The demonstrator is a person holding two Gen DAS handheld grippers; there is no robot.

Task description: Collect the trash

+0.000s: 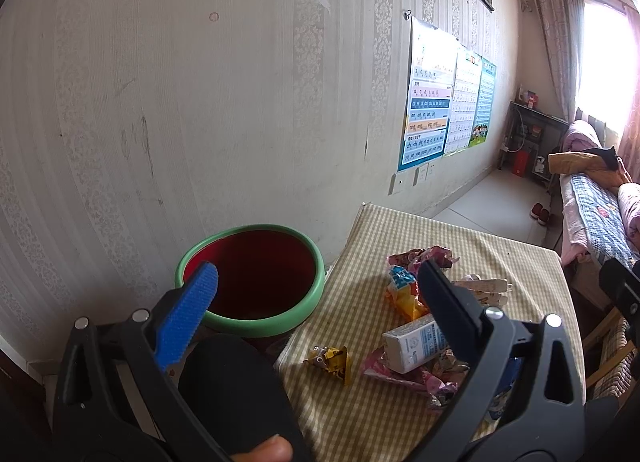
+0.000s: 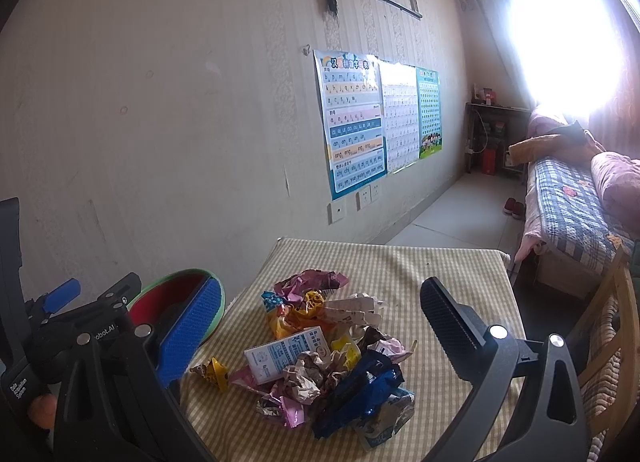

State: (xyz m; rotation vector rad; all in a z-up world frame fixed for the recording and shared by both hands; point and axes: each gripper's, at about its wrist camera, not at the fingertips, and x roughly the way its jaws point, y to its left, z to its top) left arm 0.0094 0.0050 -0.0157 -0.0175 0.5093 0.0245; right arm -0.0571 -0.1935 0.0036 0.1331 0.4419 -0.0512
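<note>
Covering the lower middle of both views, the counter (image 1: pixel 400 414) wears a yellow-checked cloth and stands against a wallpapered wall (image 1: pixel 200 101). Bed (image 2: pixel 568 197) with a plaid cover runs along the right side of the room; the window above it is blown out white in the right wrist view.

Red bin (image 1: pixel 256 274) with a green rim sits just beside the counter's left edge. Left wrist view looks down into it, though the bottom is too dark to read. Right wrist view shows only a slice of the bin behind the blue finger.

Trash pile (image 2: pixel 320 350) lies mid-counter: crumpled wrappers, one white carton (image 2: pixel 288 354), a blue foil bag (image 2: pixel 360 390) and a small yellow wrapper (image 2: pixel 214 372) set a little to the left. Right wrist view shows the pile whole. In the left wrist view the black finger covers part of the carton and the blue bag is almost entirely hidden behind the frame.

Left tool (image 1: pixel 316 282): jaws spread wide, nothing between them, blue finger over the bin rim, black finger over the pile. Right tool (image 2: pixel 320 314): jaws spread wide, straddling the pile from above, gripping nothing. Left tool's body also appears at the right view's left edge.

Print on the wrappers is too small to make out.
</note>
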